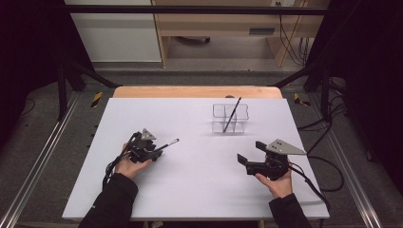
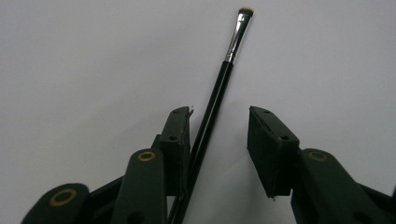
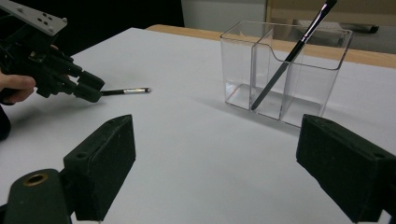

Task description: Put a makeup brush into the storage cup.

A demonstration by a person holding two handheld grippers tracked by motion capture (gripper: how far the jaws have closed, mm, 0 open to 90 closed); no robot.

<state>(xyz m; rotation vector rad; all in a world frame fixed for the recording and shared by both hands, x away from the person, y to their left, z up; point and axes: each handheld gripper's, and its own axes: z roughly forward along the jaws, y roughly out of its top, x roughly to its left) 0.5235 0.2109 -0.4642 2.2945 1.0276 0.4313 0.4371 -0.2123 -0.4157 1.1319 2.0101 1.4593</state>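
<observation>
lower left, my left gripper (image 1: pixel 159 151): jaws parted, thin brush (image 2: pixel 219 91) lying between them, against one jaw. lower right, my right gripper (image 1: pixel 249 152): wide open, empty. upper centre: clear organiser (image 1: pixel 230 118), second brush (image 1: pixel 232 114) leaning inside.

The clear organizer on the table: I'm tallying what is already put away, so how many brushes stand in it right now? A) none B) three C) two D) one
D: one dark brush leans in the clear organizer, while the other brush lies on the table between the open jaws of the left gripper.
</observation>
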